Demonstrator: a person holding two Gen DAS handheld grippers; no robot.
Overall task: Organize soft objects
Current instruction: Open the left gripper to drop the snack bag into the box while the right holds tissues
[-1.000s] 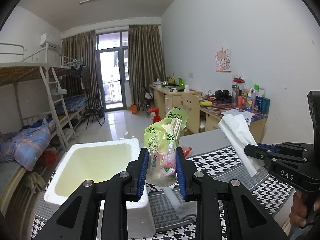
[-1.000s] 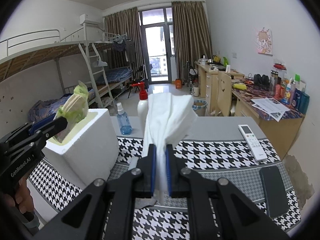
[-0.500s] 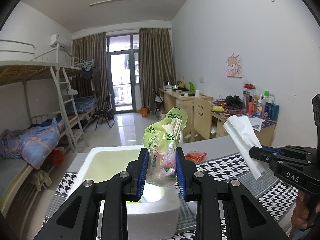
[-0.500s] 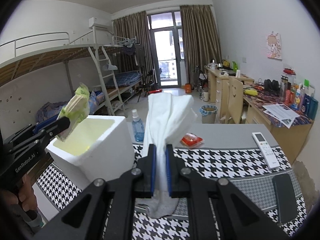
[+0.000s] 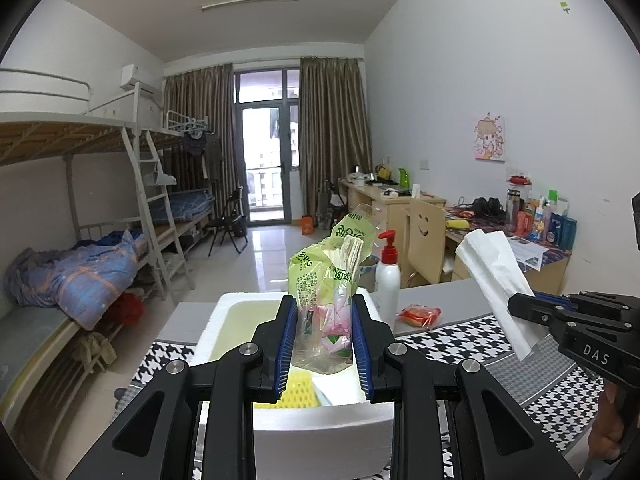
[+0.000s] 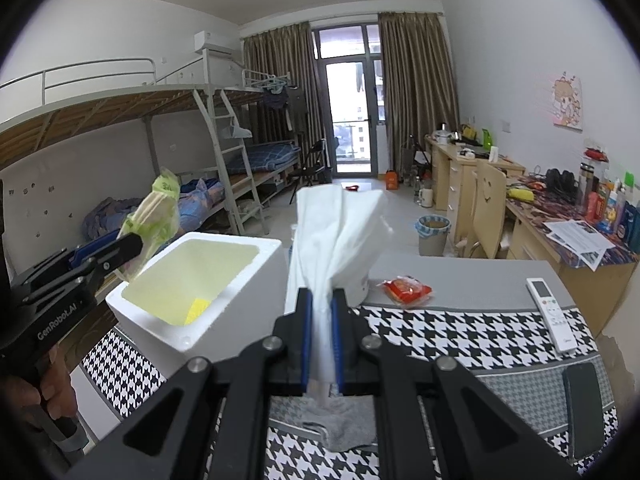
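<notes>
holding a green plastic bag (image 5: 325, 280) between its blue pads, the left gripper (image 5: 324, 344) is closed on the bag and keeps it upright above the white foam box (image 5: 320, 420). the lower part of the bag is clear and crumpled, and it hangs over the near side of the box opening. inside the box a yellow sponge (image 5: 297, 391) lies on the bottom, near the front wall. from the right wrist view, the left gripper (image 6: 116, 250) is at the left edge of the box (image 6: 224, 280), and the bag (image 6: 154, 212) rises above that rim.

the right gripper (image 6: 320, 332) is closed on a white tissue (image 6: 336, 232), which stands up and spreads wide above the pads. in the left wrist view the tissue (image 5: 494, 280) is to the right of the box, apart from it, over the checkered cloth (image 5: 460, 340). under the right gripper a grey sock (image 6: 340, 424) lies on the cloth (image 6: 440, 332).

behind the box stands a white pump bottle (image 5: 387, 276) with a red top, just beside the far right corner. a red packet (image 6: 406, 289) lies on the grey table (image 6: 480, 272), to the right of the tissue. a white remote (image 6: 550, 314) and a black phone (image 6: 584, 408) lie at the right side of the cloth, well apart from both grippers. the tissue hides part of the table behind it in the right wrist view.
</notes>
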